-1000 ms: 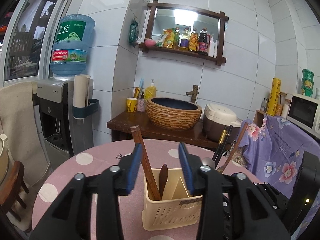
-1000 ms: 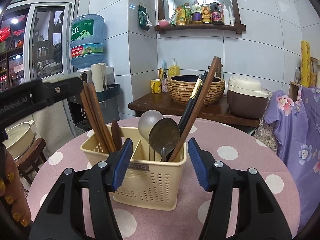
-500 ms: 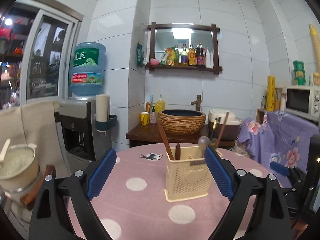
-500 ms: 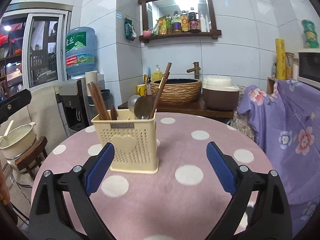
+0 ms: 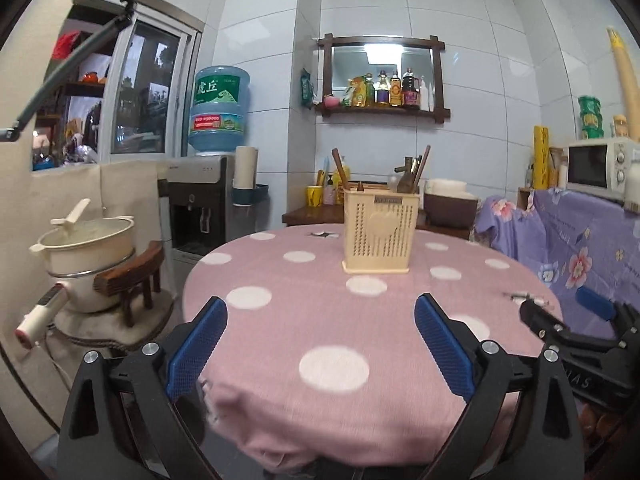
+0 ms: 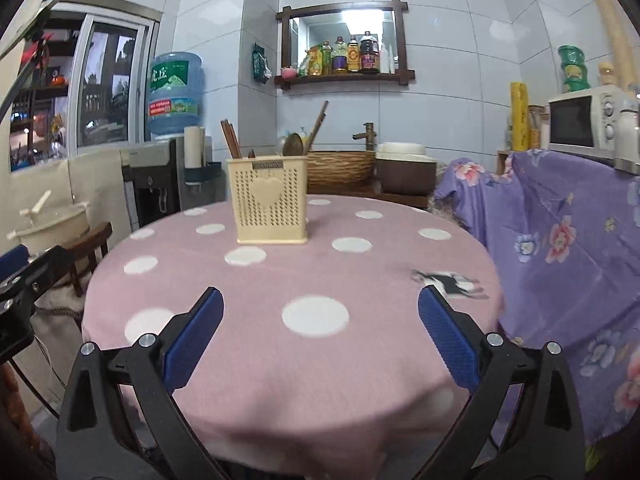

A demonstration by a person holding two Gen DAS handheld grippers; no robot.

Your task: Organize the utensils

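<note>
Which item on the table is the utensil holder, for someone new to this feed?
Find the round table with the pink, white-dotted cloth. Toward its far side stands the utensil holder, the only thing standing on it: a cream perforated plastic box with a raised heart on the front, with wooden chopsticks and spoons poking out the top.

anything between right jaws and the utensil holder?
Nothing: right wrist view shows only bare polka-dot tablecloth between the right gripper and the utensil holder.

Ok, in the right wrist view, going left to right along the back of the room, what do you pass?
Water jug → utensil holder → woven basin → rice cooker → yellow roll → microwave.
</note>
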